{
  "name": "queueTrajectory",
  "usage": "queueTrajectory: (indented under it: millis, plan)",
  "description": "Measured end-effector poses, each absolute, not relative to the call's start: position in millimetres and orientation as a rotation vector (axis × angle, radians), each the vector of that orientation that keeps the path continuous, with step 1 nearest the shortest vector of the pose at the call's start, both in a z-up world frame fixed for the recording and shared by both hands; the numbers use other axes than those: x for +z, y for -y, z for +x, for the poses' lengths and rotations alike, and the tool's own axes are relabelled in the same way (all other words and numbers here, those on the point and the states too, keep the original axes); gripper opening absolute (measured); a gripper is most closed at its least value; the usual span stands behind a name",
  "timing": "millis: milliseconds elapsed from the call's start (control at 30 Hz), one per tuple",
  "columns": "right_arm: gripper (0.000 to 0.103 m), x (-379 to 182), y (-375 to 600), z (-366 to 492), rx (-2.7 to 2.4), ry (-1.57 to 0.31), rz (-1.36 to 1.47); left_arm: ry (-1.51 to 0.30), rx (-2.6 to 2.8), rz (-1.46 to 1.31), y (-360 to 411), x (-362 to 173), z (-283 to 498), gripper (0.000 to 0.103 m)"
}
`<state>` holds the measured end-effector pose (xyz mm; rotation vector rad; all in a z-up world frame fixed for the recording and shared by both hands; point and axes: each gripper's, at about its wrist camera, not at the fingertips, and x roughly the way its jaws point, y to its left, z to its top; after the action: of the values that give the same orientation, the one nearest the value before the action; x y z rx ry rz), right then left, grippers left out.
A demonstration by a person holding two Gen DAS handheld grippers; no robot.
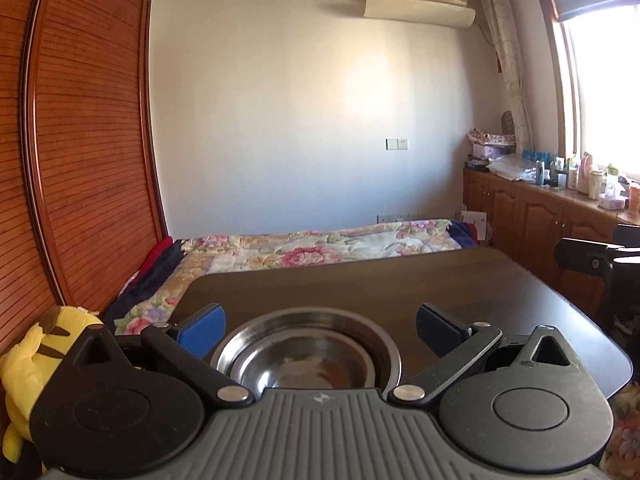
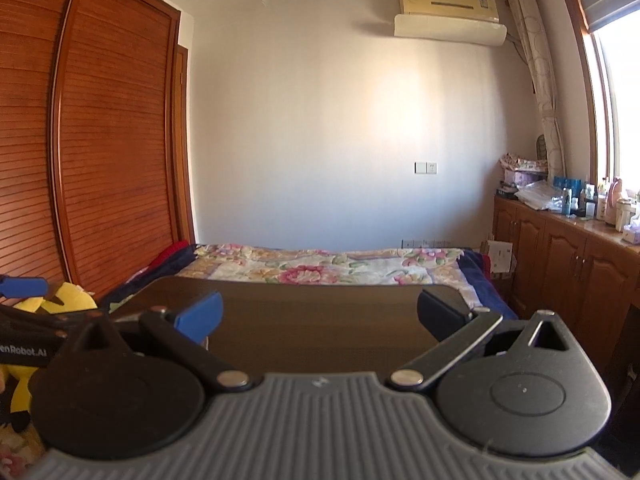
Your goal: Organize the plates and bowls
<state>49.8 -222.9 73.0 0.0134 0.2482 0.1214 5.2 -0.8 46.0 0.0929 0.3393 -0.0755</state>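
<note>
A steel bowl (image 1: 308, 354) sits on the dark wooden table (image 1: 360, 284), close under the left wrist camera. My left gripper (image 1: 320, 326) stands open above it, its blue pads wide apart on either side of the bowl's far rim, touching nothing. In the right wrist view my right gripper (image 2: 320, 316) is open too, with only bare dark table (image 2: 320, 320) between its fingers. No plate shows in either view. The left gripper's blue pad (image 2: 20, 286) appears at the right view's left edge.
A bed with a floral quilt (image 1: 320, 244) lies just beyond the table. A slatted wooden wardrobe (image 1: 88, 140) stands at the left, with a yellow plush toy (image 1: 24, 364) below it. Low cabinets (image 1: 532, 220) crowded with bottles run under the window at right. The right gripper's black body (image 1: 592, 260) shows at the right edge.
</note>
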Motion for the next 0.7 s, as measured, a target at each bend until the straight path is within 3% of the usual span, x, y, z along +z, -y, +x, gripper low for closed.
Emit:
queueTrajectory:
  millis: [700]
  plan:
    - [0.103,43.5,216.0,48.6,0.134,-0.317,0.004,-0.451,-0.054,0.071,-9.2,0.0,9.8,0.103]
